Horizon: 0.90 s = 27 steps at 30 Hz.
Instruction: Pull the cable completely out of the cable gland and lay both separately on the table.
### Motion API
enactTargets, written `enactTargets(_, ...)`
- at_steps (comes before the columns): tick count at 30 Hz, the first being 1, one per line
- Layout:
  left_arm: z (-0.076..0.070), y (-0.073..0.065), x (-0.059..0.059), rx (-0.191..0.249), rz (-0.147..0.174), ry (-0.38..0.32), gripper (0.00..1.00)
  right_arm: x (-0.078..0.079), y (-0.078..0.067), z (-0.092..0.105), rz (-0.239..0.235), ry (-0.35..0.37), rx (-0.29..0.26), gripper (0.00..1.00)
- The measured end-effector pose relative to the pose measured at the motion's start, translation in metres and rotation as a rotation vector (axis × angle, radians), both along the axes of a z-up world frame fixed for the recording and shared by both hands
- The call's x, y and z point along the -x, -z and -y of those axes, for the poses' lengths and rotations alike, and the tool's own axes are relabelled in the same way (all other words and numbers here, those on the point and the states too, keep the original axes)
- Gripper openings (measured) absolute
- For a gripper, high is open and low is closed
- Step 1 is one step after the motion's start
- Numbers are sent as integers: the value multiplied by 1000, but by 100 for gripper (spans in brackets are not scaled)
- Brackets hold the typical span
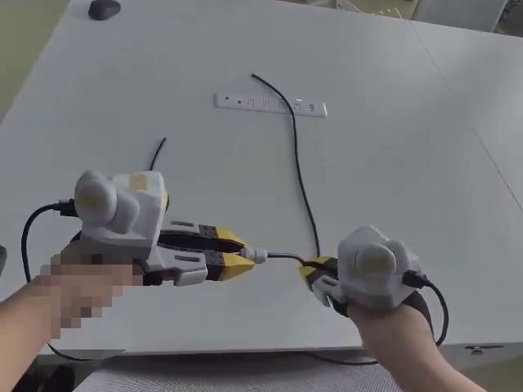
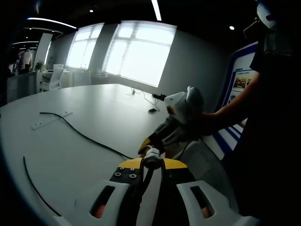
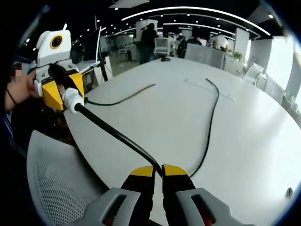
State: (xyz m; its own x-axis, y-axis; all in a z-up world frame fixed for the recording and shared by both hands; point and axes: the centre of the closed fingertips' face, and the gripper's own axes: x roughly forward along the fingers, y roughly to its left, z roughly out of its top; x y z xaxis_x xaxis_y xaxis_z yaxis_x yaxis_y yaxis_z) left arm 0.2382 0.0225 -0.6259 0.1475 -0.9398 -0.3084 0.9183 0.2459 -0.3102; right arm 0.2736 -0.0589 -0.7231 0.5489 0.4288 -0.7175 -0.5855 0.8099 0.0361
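A small white cable gland [image 1: 255, 255] sits between the yellow tips of my left gripper [image 1: 241, 256], which is shut on it just above the table's near edge. A black cable [image 1: 298, 171] leaves the gland to the right. My right gripper [image 1: 311, 269] is shut on the cable a short way from the gland. Beyond it the cable runs up the table across a power strip. In the left gripper view the gland [image 2: 151, 157] sits at the jaw tips. In the right gripper view the cable [image 3: 117, 136] stretches taut from my right gripper [image 3: 158, 170] to the gland [image 3: 71, 98].
A white power strip [image 1: 270, 104] lies across the middle of the white table [image 1: 392, 204]. A short loose black cable [image 1: 158, 153] lies to the left, and a dark mouse [image 1: 104, 8] at the far edge. A grey mesh chair [image 3: 51, 179] stands below the near edge.
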Motion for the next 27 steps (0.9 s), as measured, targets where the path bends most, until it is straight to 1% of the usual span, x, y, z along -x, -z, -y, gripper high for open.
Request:
enactTargets(4, 0, 0, -1, 1, -4, -4, 15, 2, 1, -2, -3, -2, -3, 0)
enactTargets(7, -2, 1, -2, -1, -11, -4, 15, 3, 1, -2, 2, -24, -2, 0)
enactTargets(9, -3, 2, -3, -2, -13, -6, 15, 5, 1, -2, 14, -37, 3, 1)
enactTargets(10, -4, 2, -3, -3, -13, -6, 15, 6, -1, -2, 26, -51, 11, 1)
enactTargets(12, -4, 2, -4, -5, -9, -8, 15, 6, -2, 0, 34, -52, 13, 1)
enactTargets(14, -6, 2, -5, -6, -7, -13, 15, 7, -6, 1, 47, -61, 26, 2)
enactTargets(16, -9, 1, -9, 0, -10, -25, 15, 7, -12, 1, 73, -87, 41, 3)
enactTargets(17, -9, 0, -10, 1, -10, -26, 15, 7, -15, 1, 97, -112, 56, 3)
enactTargets(19, -10, -1, -11, 0, -7, -27, 15, 6, -21, -1, 126, -128, 61, 11)
enactTargets(20, -11, -1, -12, 0, -6, -28, 15, 7, -27, -3, 137, -134, 68, 15)
enactTargets(21, -11, -1, -12, 0, -6, -29, 15, 8, -36, -5, 149, -143, 72, 18)
enactTargets(22, -12, -1, -13, 1, -8, -31, 15, 7, -48, -12, 195, -180, 74, 18)
enactTargets(24, -12, -1, -13, 3, -9, -34, 15, 8, -58, -19, 226, -215, 87, 20)
enactTargets(26, -12, -1, -13, 4, -12, -33, 15, 14, -70, -35, 251, -280, 102, 19)
enactTargets(27, -12, 0, -13, 3, -11, -32, 15, 16, -73, -40, 264, -300, 111, 19)
